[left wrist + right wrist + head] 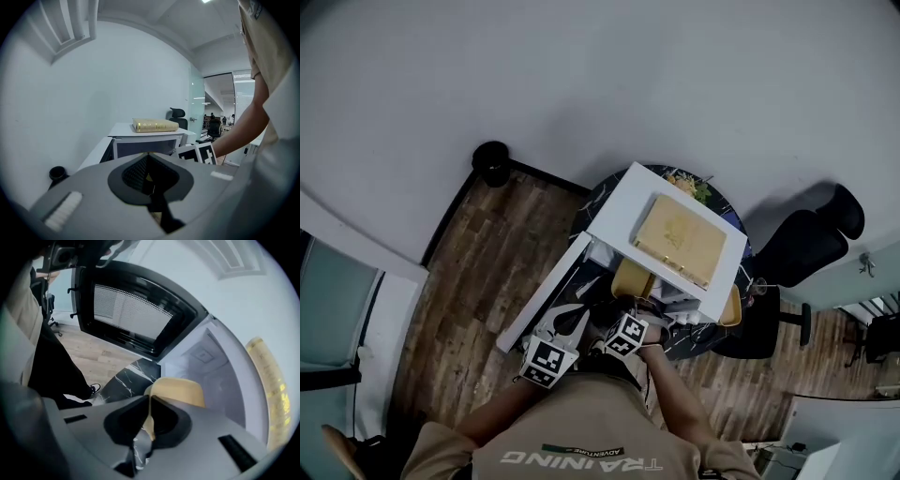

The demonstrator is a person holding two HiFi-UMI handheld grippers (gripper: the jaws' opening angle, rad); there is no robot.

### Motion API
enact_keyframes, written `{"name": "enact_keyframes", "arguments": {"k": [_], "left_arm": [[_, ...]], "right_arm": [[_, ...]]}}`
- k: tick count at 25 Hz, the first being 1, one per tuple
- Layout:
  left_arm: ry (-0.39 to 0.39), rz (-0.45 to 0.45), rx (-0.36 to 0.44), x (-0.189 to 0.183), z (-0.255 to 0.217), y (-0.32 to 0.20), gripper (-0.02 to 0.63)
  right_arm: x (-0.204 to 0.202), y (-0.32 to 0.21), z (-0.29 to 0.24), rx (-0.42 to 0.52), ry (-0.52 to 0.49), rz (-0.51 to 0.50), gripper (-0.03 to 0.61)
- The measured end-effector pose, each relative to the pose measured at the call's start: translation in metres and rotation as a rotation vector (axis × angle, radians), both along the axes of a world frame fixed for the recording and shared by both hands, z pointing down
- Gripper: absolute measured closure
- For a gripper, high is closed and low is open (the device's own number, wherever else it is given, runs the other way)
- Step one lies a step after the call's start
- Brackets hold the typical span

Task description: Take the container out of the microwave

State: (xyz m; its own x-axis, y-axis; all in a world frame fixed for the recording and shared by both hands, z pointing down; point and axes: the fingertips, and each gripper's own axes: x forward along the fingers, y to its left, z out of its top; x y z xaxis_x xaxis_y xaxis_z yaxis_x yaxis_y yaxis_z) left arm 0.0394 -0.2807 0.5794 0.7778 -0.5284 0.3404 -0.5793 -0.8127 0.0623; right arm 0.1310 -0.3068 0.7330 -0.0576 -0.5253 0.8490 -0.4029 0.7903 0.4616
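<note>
A white microwave stands on a dark marble table, with its door swung open to the left. In front of its mouth is a yellow container. My right gripper is shut on the near rim. In the right gripper view the right gripper pinches the rim of the yellow container, with the open cavity behind. My left gripper hangs near the door's end, apart from the container. In its own view the left gripper is shut and holds nothing I can make out.
A tan book lies on top of the microwave. Another yellow object sits at the microwave's right. A black office chair stands to the right. A black round pot is on the wood floor by the wall.
</note>
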Motion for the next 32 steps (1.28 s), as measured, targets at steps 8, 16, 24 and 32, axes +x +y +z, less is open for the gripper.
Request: {"name": "enact_keyframes", "arguments": {"k": [8,16,24,32], "left_arm": [[-0.027,-0.015,0.013,0.005,0.001,0.031,0.606],[-0.048,-0.108,0.023,0.022,-0.005,0.098,0.606],[-0.121,-0.173,-0.011,0.019,0.004,0.173,0.606],[-0.129,-0.153,-0.015,0.013,0.004,0.213,0.606]], "right_arm": [[-0.013,0.043,-0.001,-0.019,-0.020,-0.074,0.568],[0.001,0.113,-0.006,0.005,-0.030,-0.155,0.569],[0.009,0.189,0.002,-0.001,-0.062,-0.212,0.568],[-0.008,0.225,0.003,-0.021,-0.083,-0.221,0.568]]}}
